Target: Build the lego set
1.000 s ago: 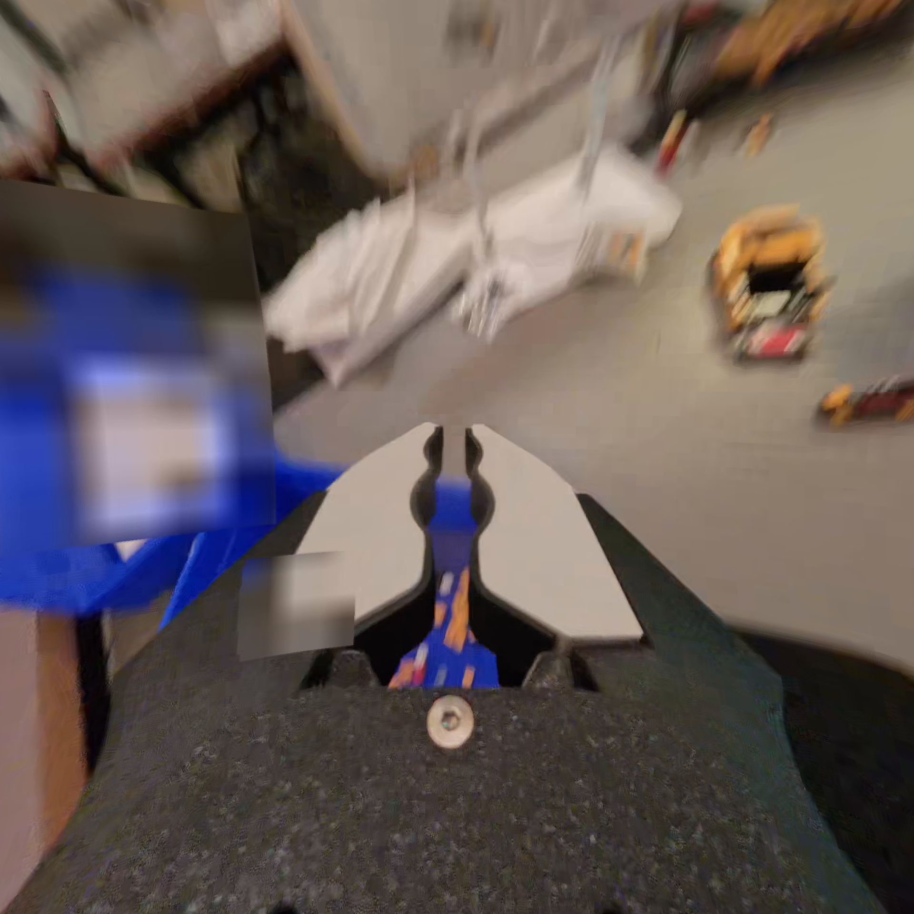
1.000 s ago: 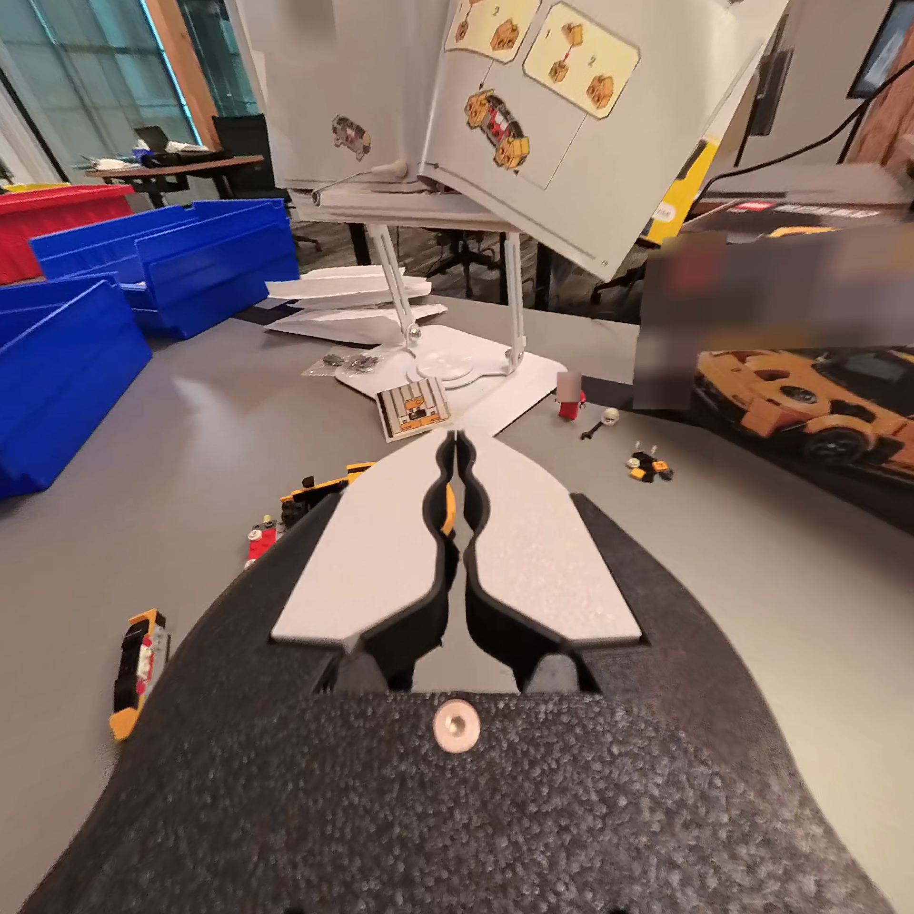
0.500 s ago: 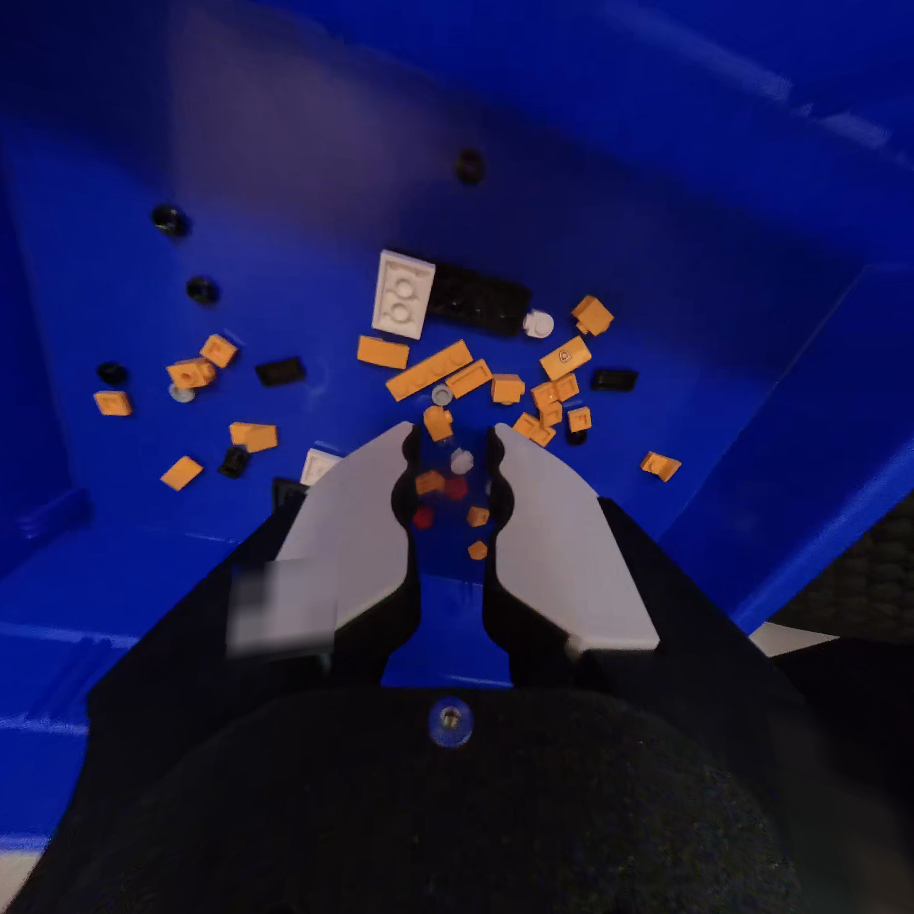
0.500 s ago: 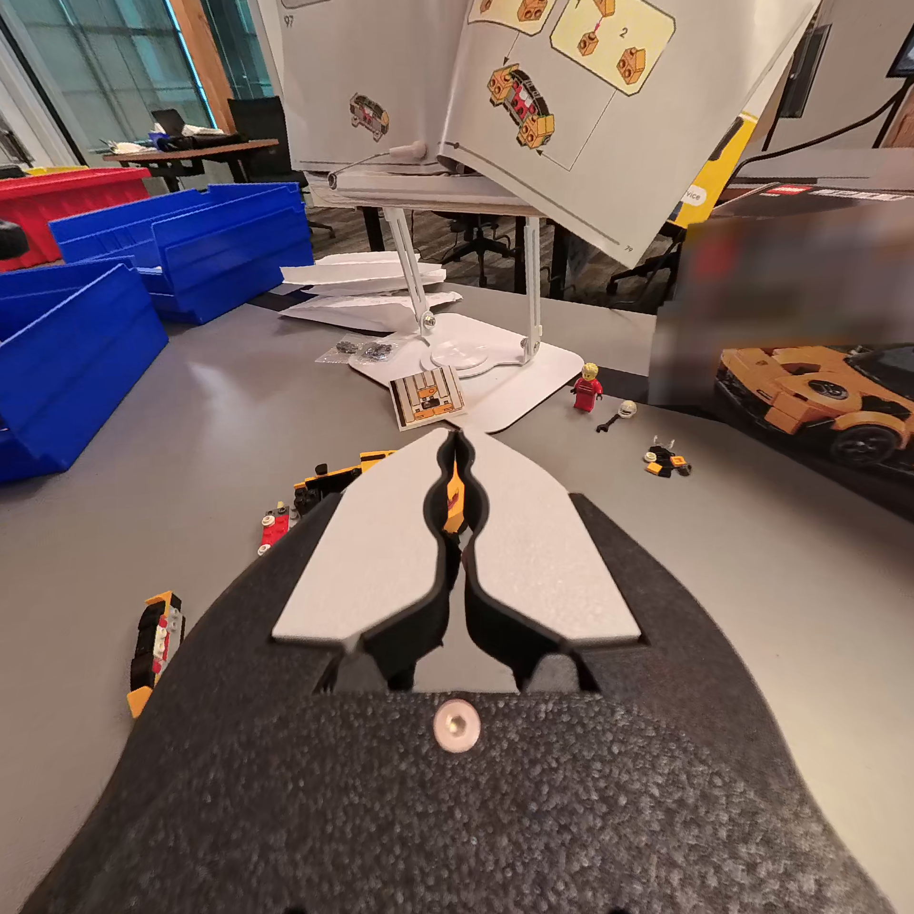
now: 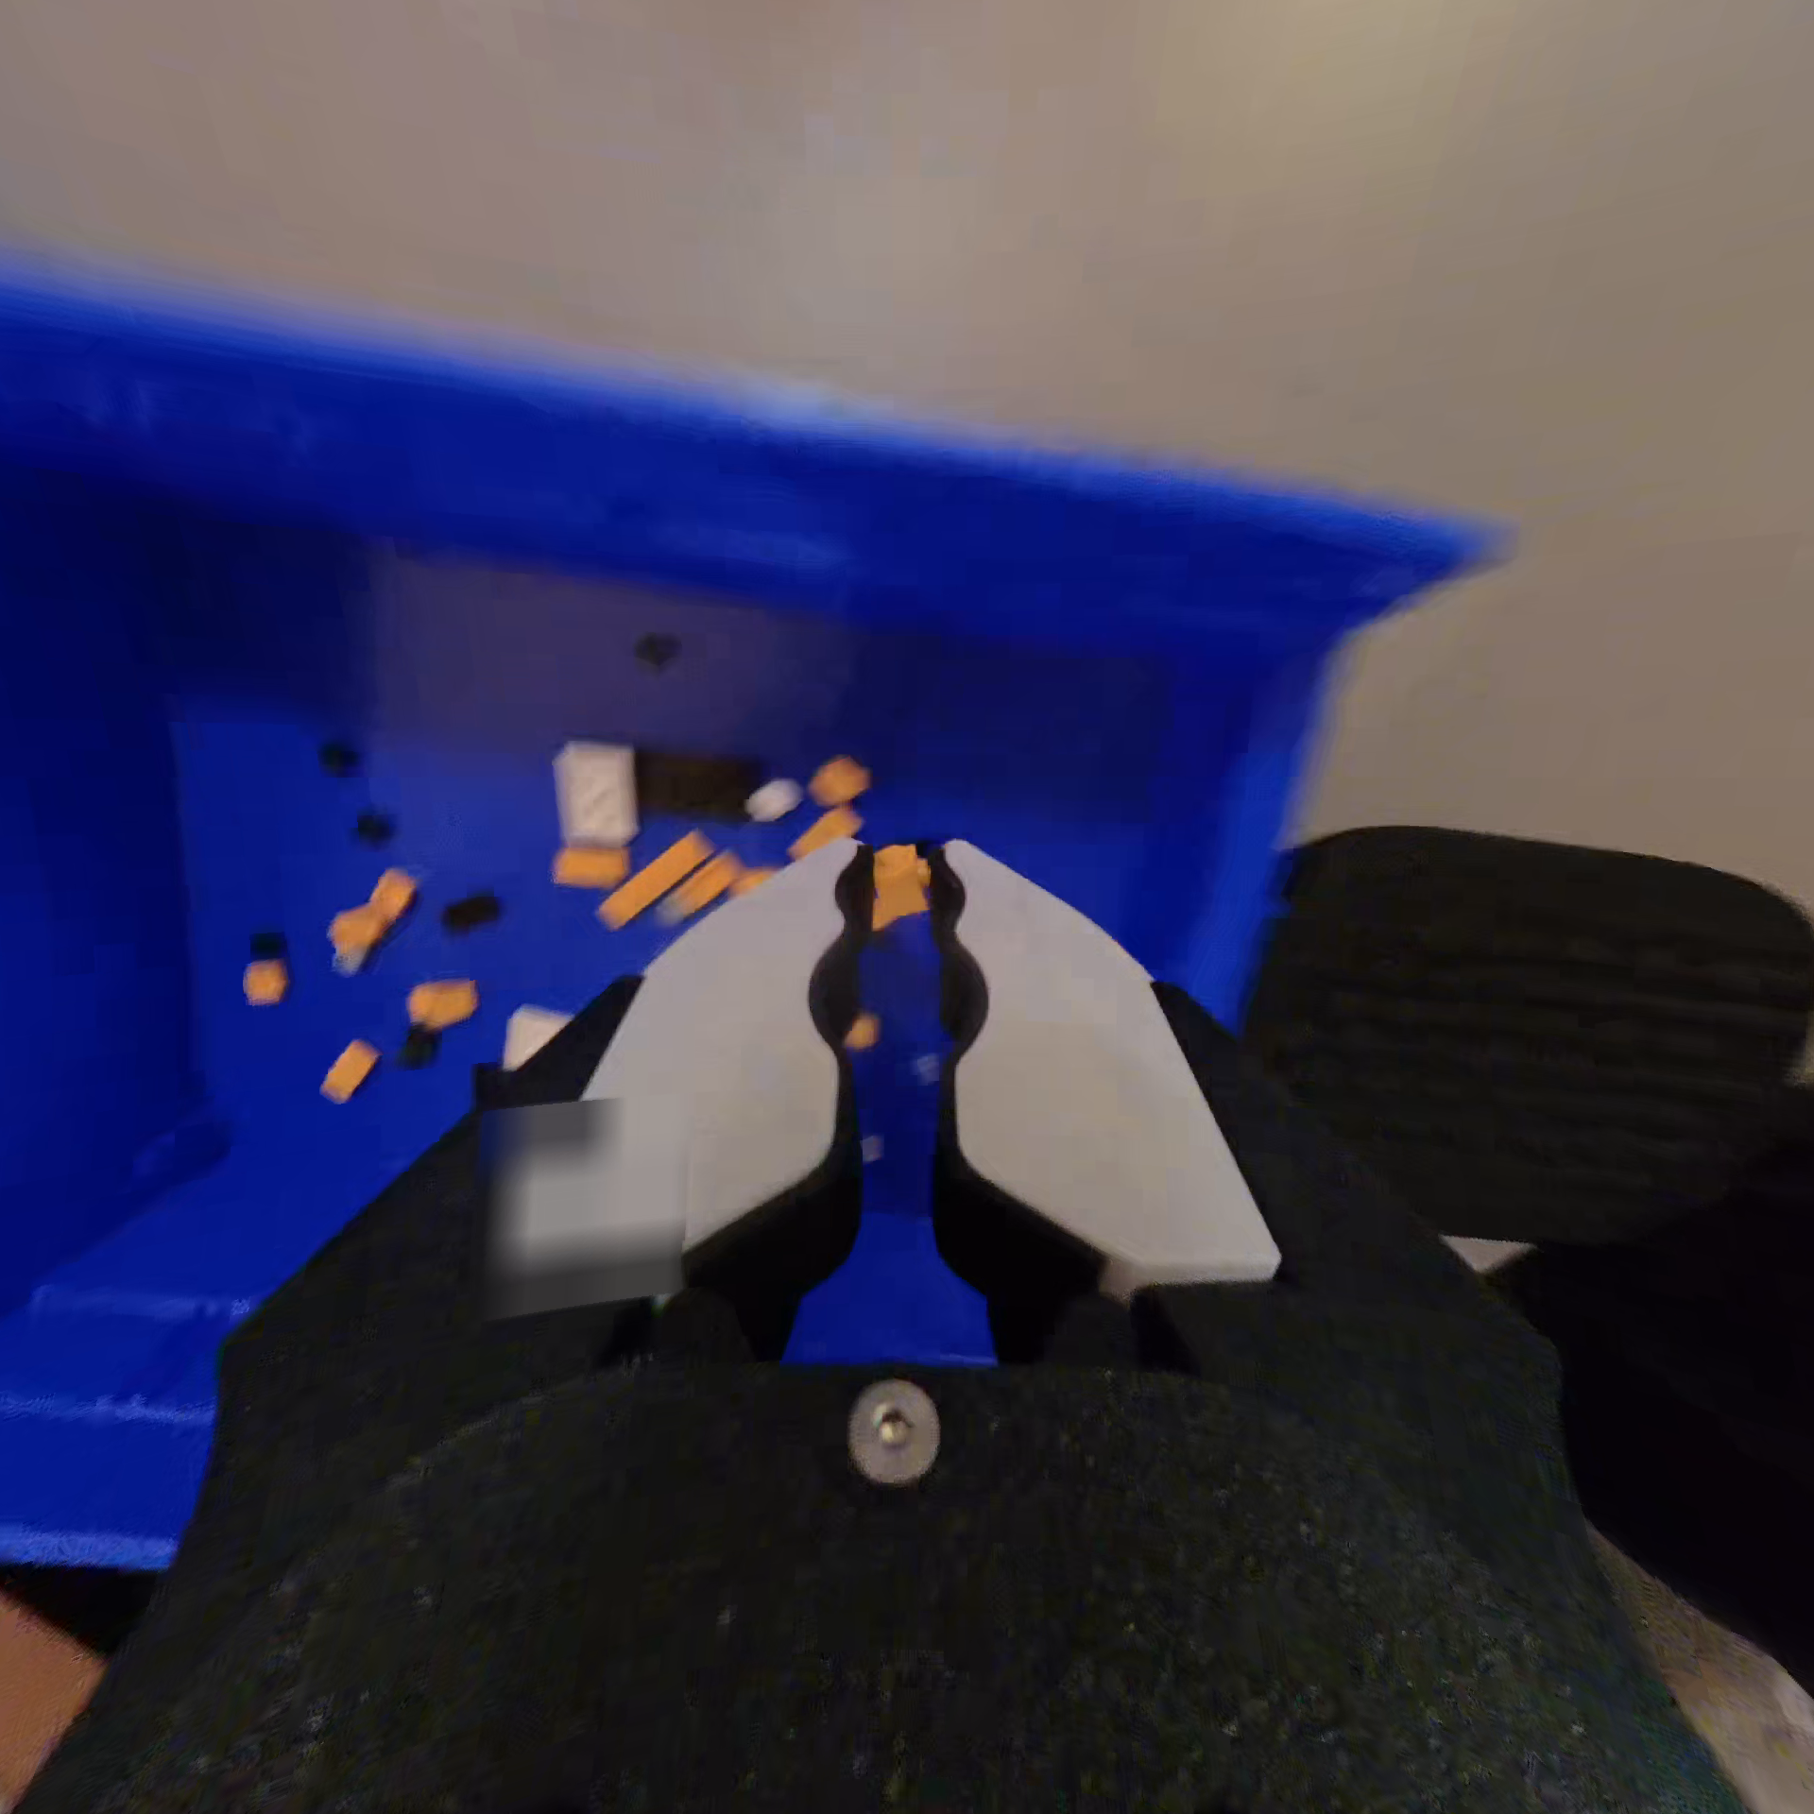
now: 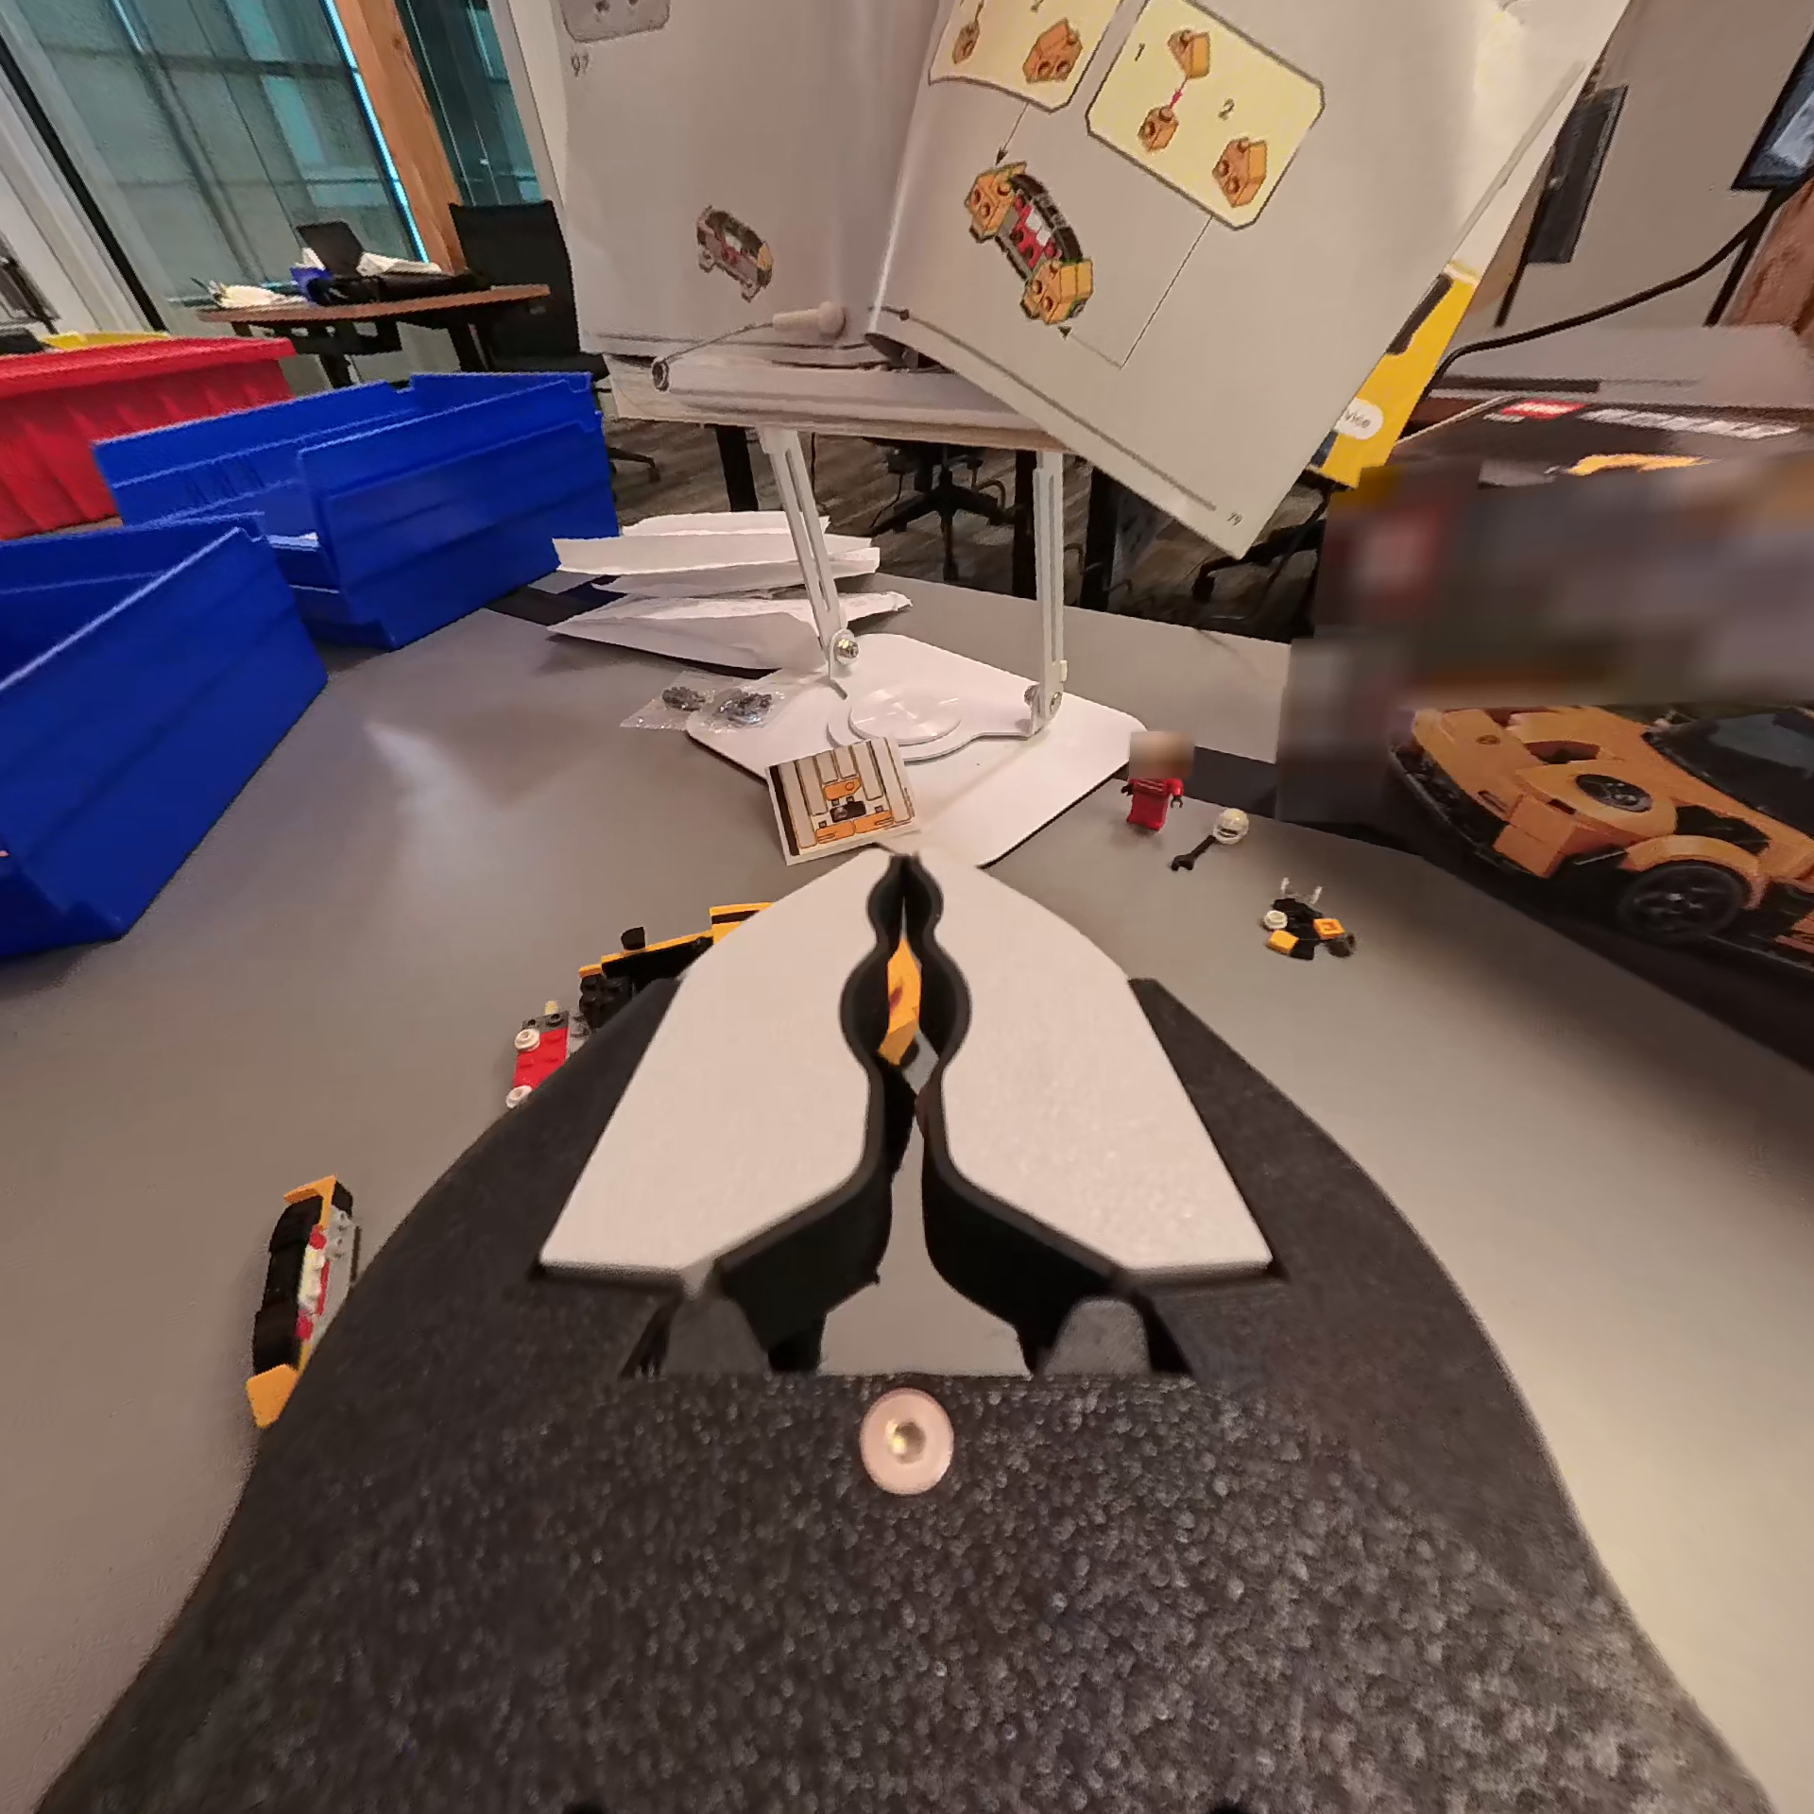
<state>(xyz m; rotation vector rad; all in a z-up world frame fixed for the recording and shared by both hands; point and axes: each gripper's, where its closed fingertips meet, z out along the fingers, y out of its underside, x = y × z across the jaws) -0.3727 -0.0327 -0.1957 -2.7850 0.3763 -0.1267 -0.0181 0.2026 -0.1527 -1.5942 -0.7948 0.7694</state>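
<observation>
In the left wrist view, my left gripper (image 5: 898,869) is shut on a small orange brick (image 5: 898,881) at its fingertips. It holds the brick above the floor of a blue bin (image 5: 687,510), where several loose orange, black and white pieces (image 5: 653,888) lie. In the right wrist view, my right gripper (image 6: 903,866) is shut, low over the grey table. An orange and black car assembly (image 6: 667,950) lies partly under its left finger and shows through the gap between the jaws. I cannot tell whether it is gripped.
An open instruction booklet (image 6: 1031,196) on a white stand (image 6: 991,766) stands ahead of the right gripper, with a sticker sheet (image 6: 839,810) in front of it. Blue bins (image 6: 393,491) are at the left and the set's box (image 6: 1590,805) at the right. A minifigure (image 6: 1150,793), small parts (image 6: 1301,928) and a sub-assembly (image 6: 299,1296) lie on the table.
My left gripper swung into the blue bin, closed on an orange brick and has drawn back with it. My right gripper stayed shut and barely shifted.
</observation>
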